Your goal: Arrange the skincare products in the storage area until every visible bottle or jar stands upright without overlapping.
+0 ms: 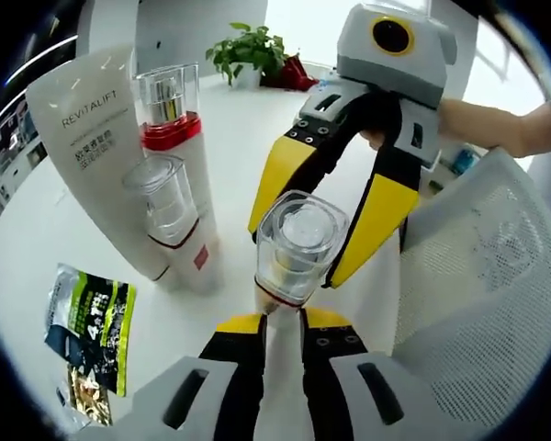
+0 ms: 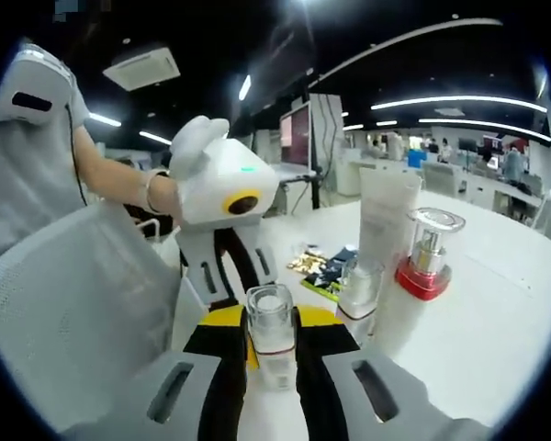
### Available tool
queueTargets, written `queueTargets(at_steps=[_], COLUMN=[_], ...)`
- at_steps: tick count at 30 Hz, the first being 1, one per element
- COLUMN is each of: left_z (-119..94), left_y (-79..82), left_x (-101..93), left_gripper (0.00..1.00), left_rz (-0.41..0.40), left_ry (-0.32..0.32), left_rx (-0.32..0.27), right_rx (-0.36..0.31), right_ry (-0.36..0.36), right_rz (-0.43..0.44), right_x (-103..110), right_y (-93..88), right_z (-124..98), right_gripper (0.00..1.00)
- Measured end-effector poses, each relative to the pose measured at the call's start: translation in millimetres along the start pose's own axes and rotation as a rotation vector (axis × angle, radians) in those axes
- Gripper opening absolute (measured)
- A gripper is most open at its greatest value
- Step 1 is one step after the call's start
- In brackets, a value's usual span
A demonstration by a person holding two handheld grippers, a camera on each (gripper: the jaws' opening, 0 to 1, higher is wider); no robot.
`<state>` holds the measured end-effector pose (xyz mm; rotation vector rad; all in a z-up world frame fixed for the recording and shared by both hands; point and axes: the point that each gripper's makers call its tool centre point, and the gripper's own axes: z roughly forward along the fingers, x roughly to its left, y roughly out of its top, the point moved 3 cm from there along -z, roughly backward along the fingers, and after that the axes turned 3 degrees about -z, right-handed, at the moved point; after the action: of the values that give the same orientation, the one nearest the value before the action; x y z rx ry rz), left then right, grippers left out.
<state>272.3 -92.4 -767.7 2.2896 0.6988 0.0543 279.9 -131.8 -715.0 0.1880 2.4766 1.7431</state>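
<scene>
We see a clear-capped bottle [image 1: 298, 253] held between both claws above the white worktop [image 1: 257, 129]: its long axis runs along the left claw's [image 1: 283, 329] jaws, cap end pointing away from that claw, and the pale body sits pinched between the two yellow-tipped jaws. The right claw [image 1: 326, 234] meets it from the far side, its yellow jaws flanking the cap on either side; whether they press the cap or stand just off it we cannot tell in the left gripper view. In the right gripper view the right claw [image 2: 271, 354] has the same bottle [image 2: 270, 335] between its jaws, clamped at the sides, with the left claw [image 2: 225, 276] beyond it, held by a hand [image 2: 161, 195]. Off to one side three more products stand upright on the worktop in a tight cluster: one tall white tube [image 1: 96, 152] lettered REVITALIFT, one white bottle with a red collar [image 1: 176, 147] and clear cap, and one shorter clear-capped bottle [image 1: 165, 207] in front, touching it. That makes four skincare items in all. One printed sachet [image 1: 90, 326] lies flat on the worktop near them, and a white mesh chair back [image 1: 482, 303] stands close by. One potted plant [image 1: 248, 50] sits at the far edge.
</scene>
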Motion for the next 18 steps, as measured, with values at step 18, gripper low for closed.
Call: queueTargets(at_steps=[18], left_z=[2.0], left_y=[-3.0], left_x=[-6.1], left_gripper=[0.06], left_rz=[0.015], left_ry=[-0.009], left_rx=[0.02], right_rx=[0.226], right_ry=[-0.012], right_rz=[0.016], right_x=[3.1], right_y=[-47.6], right_z=[-6.4], right_gripper=[0.23])
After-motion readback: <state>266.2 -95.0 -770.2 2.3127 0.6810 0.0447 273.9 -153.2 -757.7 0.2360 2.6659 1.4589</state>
